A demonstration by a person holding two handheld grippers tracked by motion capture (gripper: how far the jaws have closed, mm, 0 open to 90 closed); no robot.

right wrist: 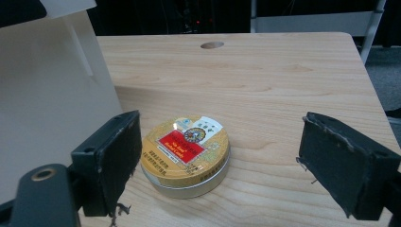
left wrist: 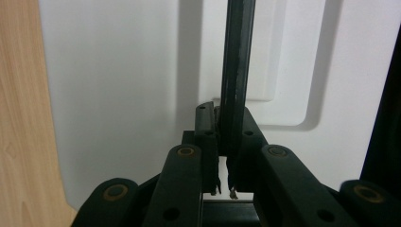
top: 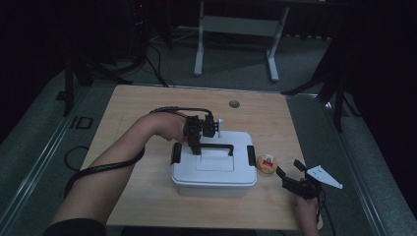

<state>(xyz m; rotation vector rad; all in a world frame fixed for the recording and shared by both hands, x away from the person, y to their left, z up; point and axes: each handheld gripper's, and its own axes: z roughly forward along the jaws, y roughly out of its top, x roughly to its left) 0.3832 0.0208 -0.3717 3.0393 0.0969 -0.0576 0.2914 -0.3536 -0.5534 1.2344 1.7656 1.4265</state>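
A white plastic box (top: 214, 169) with a black handle (top: 219, 146) on its lid stands in the middle of the wooden table. My left gripper (top: 196, 147) reaches down onto the handle's left end. In the left gripper view the jaws (left wrist: 226, 127) are shut on the black handle bar (left wrist: 236, 71) over the white lid (left wrist: 118, 94). A round yellow tin (top: 267, 162) with a red label lies just right of the box. My right gripper (top: 289, 168) is open and points at it from the near right. The tin (right wrist: 185, 153) lies ahead between the wide-apart pads (right wrist: 116, 156), untouched.
Black latches (top: 175, 153) (top: 251, 155) sit on the box's two short sides. A round cable hole (top: 234, 103) marks the table's far side. The box wall (right wrist: 47, 94) stands close to the left of the right gripper. White desk legs (top: 199, 49) stand beyond the table.
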